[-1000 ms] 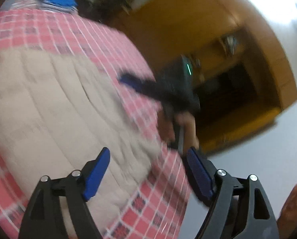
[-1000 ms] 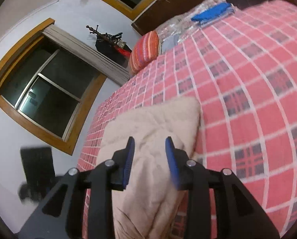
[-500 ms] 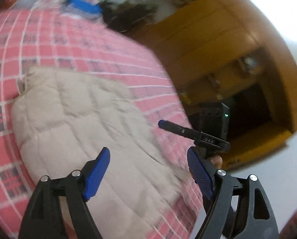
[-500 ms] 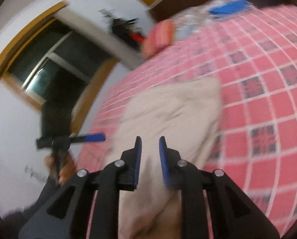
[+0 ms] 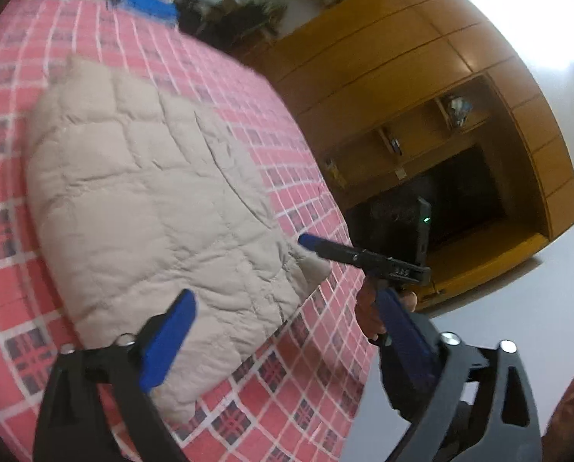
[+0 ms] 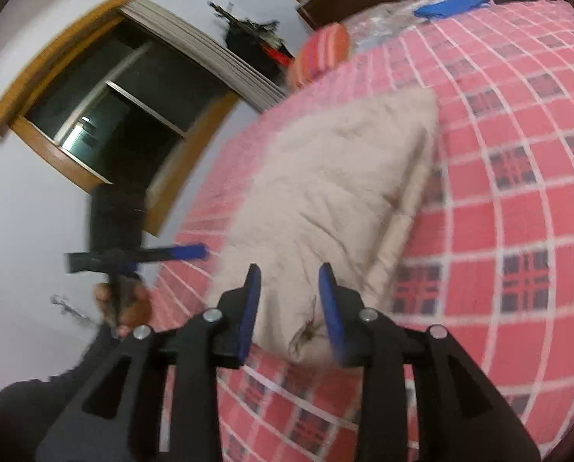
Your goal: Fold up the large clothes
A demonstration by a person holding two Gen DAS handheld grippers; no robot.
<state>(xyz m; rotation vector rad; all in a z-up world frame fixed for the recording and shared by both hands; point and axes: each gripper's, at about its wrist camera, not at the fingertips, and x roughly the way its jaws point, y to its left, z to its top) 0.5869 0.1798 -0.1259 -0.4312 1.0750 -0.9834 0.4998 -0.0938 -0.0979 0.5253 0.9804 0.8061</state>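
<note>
- The jacket [image 5: 140, 200] is a beige quilted piece lying folded on the bed [image 5: 287, 177], in a thick, puffy, roughly rectangular bundle.
- Its top is crossed by stitched seams that split it into soft padded squares; the fabric is wrinkled and slightly shiny.
- In the right wrist view the jacket [image 6: 333, 192] shows a layered side edge on the right, where folded layers lie stacked one on another.
- A small dark mark or loose thread sits on its near corner, between the right tongs' fingers; what it is cannot be told.
- The bed is covered by a red sheet with white lines and dark plaid squares; the jacket lies near the bed's near edge.
- Left tongs [image 5: 287, 331]: spread wide, holding nothing, hovering above the near end of the jacket; one blue finger [image 5: 167, 342] overlaps the jacket in the picture.
- Right tongs [image 6: 291, 308]: fingers apart with a moderate gap, gripping nothing, poised just over the jacket's near corner.
- In the left wrist view the right tongs [image 5: 310, 241] point their blue tips at the jacket's right corner; whether they touch it cannot be told.
- A hand [image 6: 123, 304] in a dark sleeve grips the left tongs' handle beside the bed.
- A folded blue cloth [image 6: 452, 4] and a striped orange pillow [image 6: 323, 52] lie at the far end of the bed, well apart from the jacket.
</note>
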